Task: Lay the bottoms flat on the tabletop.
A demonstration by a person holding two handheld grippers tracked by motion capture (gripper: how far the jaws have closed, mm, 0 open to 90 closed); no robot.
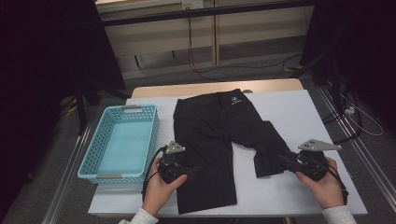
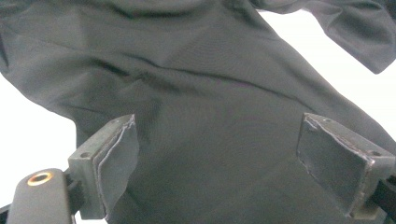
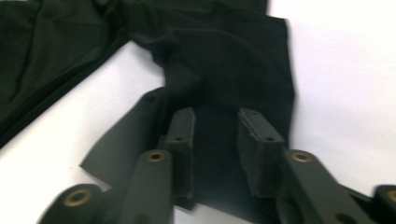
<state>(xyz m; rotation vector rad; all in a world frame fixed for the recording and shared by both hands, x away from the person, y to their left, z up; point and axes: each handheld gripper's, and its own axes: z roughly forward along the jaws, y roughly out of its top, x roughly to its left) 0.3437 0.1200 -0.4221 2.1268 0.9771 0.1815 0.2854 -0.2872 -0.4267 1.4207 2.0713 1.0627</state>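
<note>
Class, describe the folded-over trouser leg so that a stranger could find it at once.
Start at the white table and find the black trousers beside the blue basket. One leg lies straight; the folded leg bends back on itself, nearest the right tongs.

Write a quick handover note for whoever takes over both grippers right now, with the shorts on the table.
Left gripper: jaws wide open over the near leg of the black shorts, nothing pinched.
Right gripper: jaws part open at the folded-over right leg, fabric between them but not clamped.
Shorts lie flat on the white table, waistband at the far edge. Blue basket at left holds nothing.
Done: right leg partly folded inward.
Left: probably finish folding, then perhaps put the shorts in the basket.
</note>
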